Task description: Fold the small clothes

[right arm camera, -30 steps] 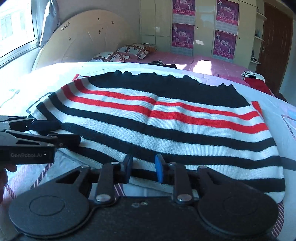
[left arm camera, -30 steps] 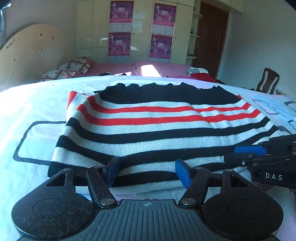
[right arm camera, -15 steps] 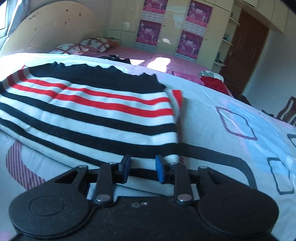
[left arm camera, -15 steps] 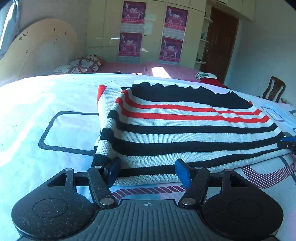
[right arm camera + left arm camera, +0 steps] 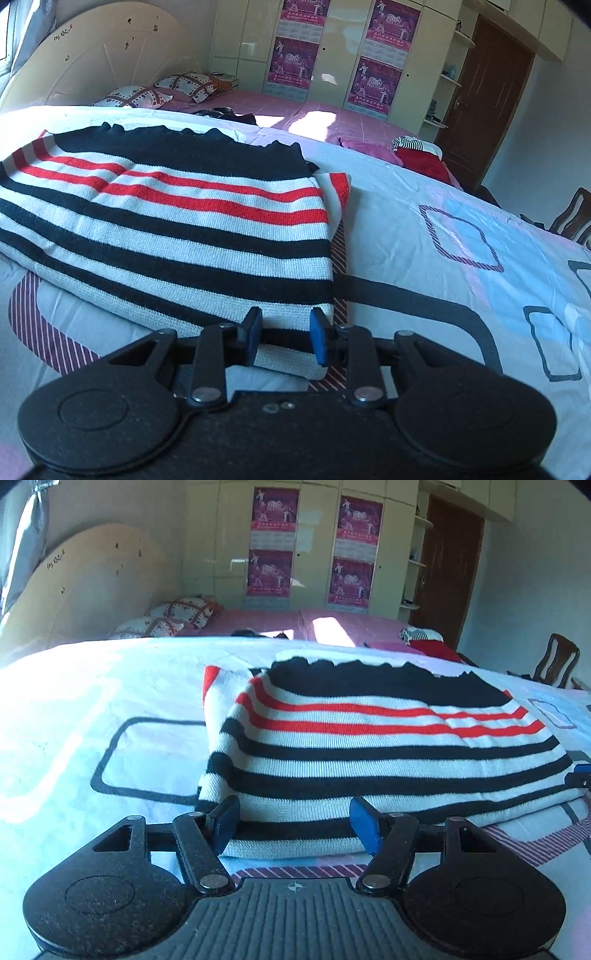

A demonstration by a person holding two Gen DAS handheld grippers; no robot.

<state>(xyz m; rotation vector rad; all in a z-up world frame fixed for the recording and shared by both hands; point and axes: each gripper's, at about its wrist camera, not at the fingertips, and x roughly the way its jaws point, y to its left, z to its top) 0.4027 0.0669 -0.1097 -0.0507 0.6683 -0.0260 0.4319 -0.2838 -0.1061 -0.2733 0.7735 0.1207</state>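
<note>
On the bed (image 5: 74, 709) lies a folded striped sweater (image 5: 369, 760) (black, white, red), the left gripper (image 5: 295, 825) and right gripper (image 5: 285, 338) both spread apart at its near edge.

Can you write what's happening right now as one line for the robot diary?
step: fold approach | item: black, white and red striped knit sweater flat on bed | left gripper: open at near-left corner | right gripper: open at near-right corner

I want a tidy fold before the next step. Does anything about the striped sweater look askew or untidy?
Mostly neat. On the striped sweater, a lower layer sticks out past the top layer at both far corners: a red-and-white strip on its left and another on its right. The edges are not flush there.
</note>
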